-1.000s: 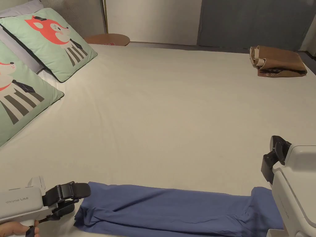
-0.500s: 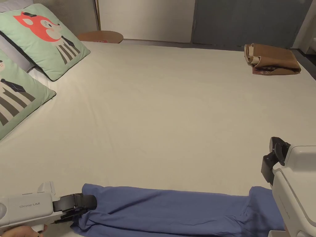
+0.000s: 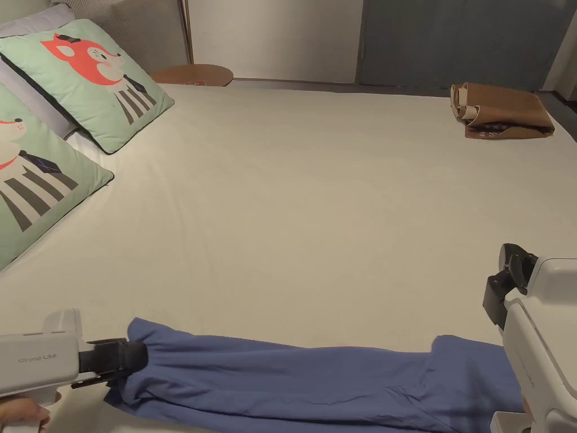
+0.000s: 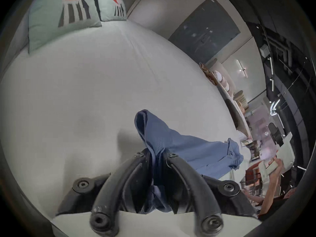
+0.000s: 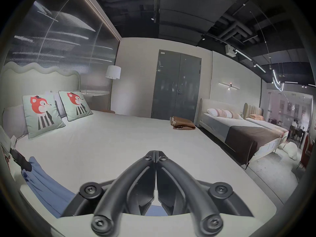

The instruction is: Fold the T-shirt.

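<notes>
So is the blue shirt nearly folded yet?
Not yet. The T-shirt already lies as a long narrow band on the bed. The left gripper is shut on one end of it. The right gripper is shut, gripping nothing. Folding the band shorter is left.

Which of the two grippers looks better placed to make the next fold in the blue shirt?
Probably the left gripper: it is shut on the shirt's end. The right gripper is shut, holding nothing.

T-shirt (image 3: 293,380): lower edge cropped | right gripper (image 5: 156,157): tips unseen head view
</notes>
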Available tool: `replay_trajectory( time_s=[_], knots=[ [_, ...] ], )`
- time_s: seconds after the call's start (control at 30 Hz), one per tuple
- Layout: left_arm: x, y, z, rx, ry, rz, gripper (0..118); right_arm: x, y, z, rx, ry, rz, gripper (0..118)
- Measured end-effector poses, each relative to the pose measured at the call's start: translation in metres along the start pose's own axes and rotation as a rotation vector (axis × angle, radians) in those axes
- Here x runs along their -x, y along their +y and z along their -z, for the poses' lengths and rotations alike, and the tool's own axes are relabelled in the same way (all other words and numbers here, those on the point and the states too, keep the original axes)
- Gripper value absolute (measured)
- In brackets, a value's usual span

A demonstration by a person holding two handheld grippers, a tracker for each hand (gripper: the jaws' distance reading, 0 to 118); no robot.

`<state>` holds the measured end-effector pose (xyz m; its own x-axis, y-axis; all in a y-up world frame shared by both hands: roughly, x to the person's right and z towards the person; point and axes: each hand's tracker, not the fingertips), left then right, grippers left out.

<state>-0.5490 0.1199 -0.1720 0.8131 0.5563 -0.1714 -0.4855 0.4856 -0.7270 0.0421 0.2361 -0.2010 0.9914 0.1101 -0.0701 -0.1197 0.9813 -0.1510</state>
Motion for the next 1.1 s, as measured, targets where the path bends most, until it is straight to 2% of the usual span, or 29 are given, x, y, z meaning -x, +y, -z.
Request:
replay_trajectory(
  time_s=[0.17,0.2,0.27,0.47,0.6,0.9,0.93,0.97,1.0,1.03,1.07,1.1],
  knots=[
    [-0.004,0.003,-0.015,-0.007,0.091,0.029,7,-0.003,-0.001,-0.006,-0.007,0.009,0.005,0],
    [-0.014,0.002,-0.012,-0.008,0.095,0.041,7,-0.004,-0.002,-0.007,-0.009,0.01,0.008,0],
    [-0.077,-0.014,-0.013,-0.009,0.1,0.06,7,-0.006,-0.002,-0.01,-0.009,0.01,0.016,0],
    [-0.166,-0.032,0.037,0.054,0.057,0.209,7,-0.013,-0.003,-0.018,-0.011,0.011,0.019,0],
    [-0.224,-0.057,0.079,0.114,0.019,0.254,7,-0.024,0.001,-0.025,-0.015,0.007,0.013,0],
    [-0.259,-0.091,0.147,0.188,0.016,0.283,10,-0.038,0.006,-0.037,-0.016,-0.018,0.003,0],
    [-0.26,-0.094,0.149,0.18,0.026,0.282,16,-0.039,0.005,-0.036,-0.016,-0.021,0.004,0],
    [-0.261,-0.095,0.149,0.171,0.041,0.285,27,-0.04,0.004,-0.035,-0.015,-0.022,0.004,0],
    [-0.261,-0.096,0.149,0.17,0.037,0.283,46,-0.04,0.003,-0.035,-0.013,-0.026,0.005,0],
    [-0.262,-0.095,0.145,0.172,0.022,0.274,79,-0.041,0.003,-0.036,-0.012,-0.027,0.005,0],
    [-0.262,-0.095,0.143,0.173,0.009,0.259,101,-0.042,0.0,-0.034,-0.009,-0.029,0.007,0],
    [-0.262,-0.094,0.14,0.166,-0.001,0.245,110,-0.043,-0.002,-0.033,-0.007,-0.028,0.011,0]
  ],
)
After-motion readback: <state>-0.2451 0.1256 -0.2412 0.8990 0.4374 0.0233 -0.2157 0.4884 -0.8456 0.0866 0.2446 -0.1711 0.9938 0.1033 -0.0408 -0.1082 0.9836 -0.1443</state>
